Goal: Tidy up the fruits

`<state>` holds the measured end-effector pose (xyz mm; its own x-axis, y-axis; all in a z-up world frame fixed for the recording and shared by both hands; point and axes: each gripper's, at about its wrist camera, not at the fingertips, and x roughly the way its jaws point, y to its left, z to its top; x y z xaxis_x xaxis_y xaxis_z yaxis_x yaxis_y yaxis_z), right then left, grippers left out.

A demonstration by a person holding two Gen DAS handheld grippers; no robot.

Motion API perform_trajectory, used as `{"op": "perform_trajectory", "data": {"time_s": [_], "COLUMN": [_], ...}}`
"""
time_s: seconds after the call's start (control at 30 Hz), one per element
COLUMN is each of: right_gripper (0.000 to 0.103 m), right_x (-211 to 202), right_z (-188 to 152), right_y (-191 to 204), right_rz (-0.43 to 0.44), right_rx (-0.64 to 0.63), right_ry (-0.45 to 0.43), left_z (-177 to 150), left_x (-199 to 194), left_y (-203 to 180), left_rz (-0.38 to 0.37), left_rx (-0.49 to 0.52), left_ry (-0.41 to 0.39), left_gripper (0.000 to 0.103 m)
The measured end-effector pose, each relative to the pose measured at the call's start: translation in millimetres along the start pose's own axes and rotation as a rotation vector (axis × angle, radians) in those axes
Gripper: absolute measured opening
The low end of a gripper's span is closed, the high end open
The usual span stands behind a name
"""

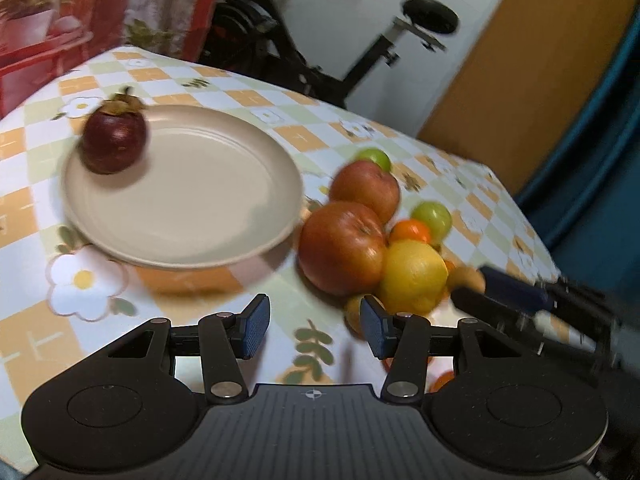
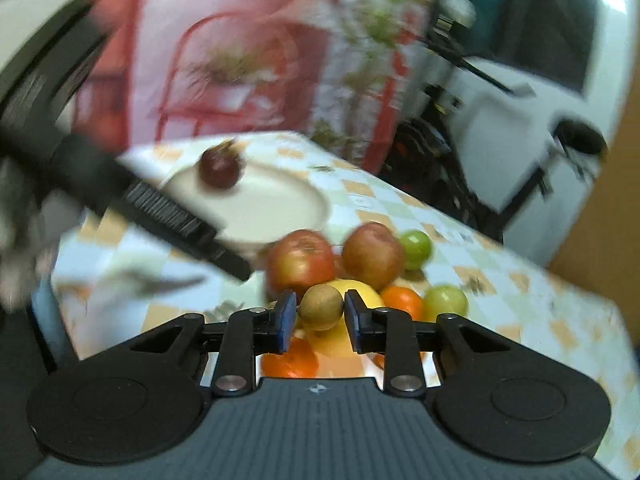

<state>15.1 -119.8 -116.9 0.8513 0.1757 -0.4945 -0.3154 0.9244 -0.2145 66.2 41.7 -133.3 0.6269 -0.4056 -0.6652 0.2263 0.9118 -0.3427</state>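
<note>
A beige plate (image 1: 208,216) (image 2: 280,208) holds one dark purple mangosteen (image 1: 114,142) (image 2: 220,169) at its far left rim. Right of the plate lies a heap of fruit: two red apples (image 1: 344,248) (image 1: 366,190) (image 2: 300,262) (image 2: 372,254), a yellow lemon (image 1: 414,276), an orange (image 1: 410,231) (image 2: 402,300) and two green fruits (image 1: 432,216) (image 1: 374,158). My right gripper (image 2: 320,314) is shut on a small brown round fruit (image 2: 322,306) (image 1: 466,278) above the heap. My left gripper (image 1: 316,328) hangs open over the tablecloth with nothing between its fingers.
The table wears a checked cloth with flowers (image 1: 84,280). Its right edge (image 1: 520,208) drops off near a blue chair (image 1: 592,184). An exercise bike (image 1: 304,52) stands behind the table. The left gripper's body (image 2: 168,208) crosses the right wrist view at left.
</note>
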Motion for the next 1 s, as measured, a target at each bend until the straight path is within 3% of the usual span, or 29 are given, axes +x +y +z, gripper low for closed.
{"op": "perform_trajectory", "data": {"time_s": [0.1,0.23,0.33,0.43,0.47,0.7,0.77,1.0], "right_gripper": [0.029,0.029,0.029,0.029,0.029,0.029,0.029,0.029], "right_x": [-6,-10,-14,-17,-18,-18,-18,-18], "right_z": [-3,-8,-10,-12,-14,-17,-19,-19], "right_y": [-31,-52,-54,-55,-55,-57,-59,-58], "right_rz": [0.02,0.021,0.022,0.024,0.026,0.022,0.021,0.013], "right_rx": [0.189,0.321,0.331,0.338,0.342,0.363,0.373,0.377], "right_ry": [0.0,0.003,-0.002,-0.009,-0.01,-0.012,-0.008,-0.001], "left_z": [0,0,0,1,2,1,0,-1], "left_x": [11,20,24,27,29,33,33,30], "left_y": [-6,-8,-15,-20,-20,-25,-23,-22], "left_rz": [-0.013,-0.036,-0.046,-0.038,-0.034,-0.031,-0.037,-0.029], "left_rx": [0.013,-0.014,0.003,0.014,0.009,0.022,0.017,0.015], "left_ry": [0.027,0.045,0.051,0.044,0.05,0.046,0.047,0.032], "left_gripper": [0.051,0.05,0.05,0.043,0.036,0.034,0.026,0.026]}}
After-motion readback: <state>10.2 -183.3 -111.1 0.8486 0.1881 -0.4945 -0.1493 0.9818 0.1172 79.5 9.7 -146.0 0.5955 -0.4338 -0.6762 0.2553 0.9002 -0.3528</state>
